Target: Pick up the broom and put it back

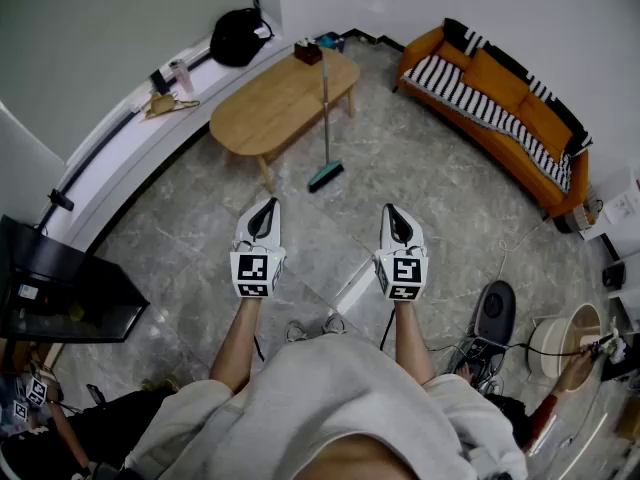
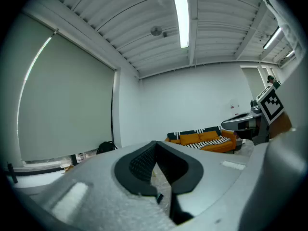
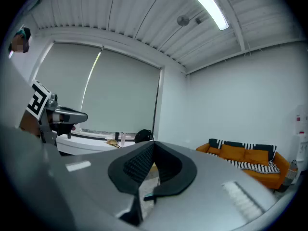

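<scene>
Bright, even light fell from a ceiling strip lamp at twelve o'clock, shadows were faint, glare slight, and fisheye bending with dark corners ringed both gripper views.

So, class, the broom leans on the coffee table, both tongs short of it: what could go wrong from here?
The broom only leans on the table; a nudge could send it sliding down. The left tongs and right tongs are shut; unopened, they would likely push the handle, not grip it. The small box by the handle's top could get knocked.
</scene>
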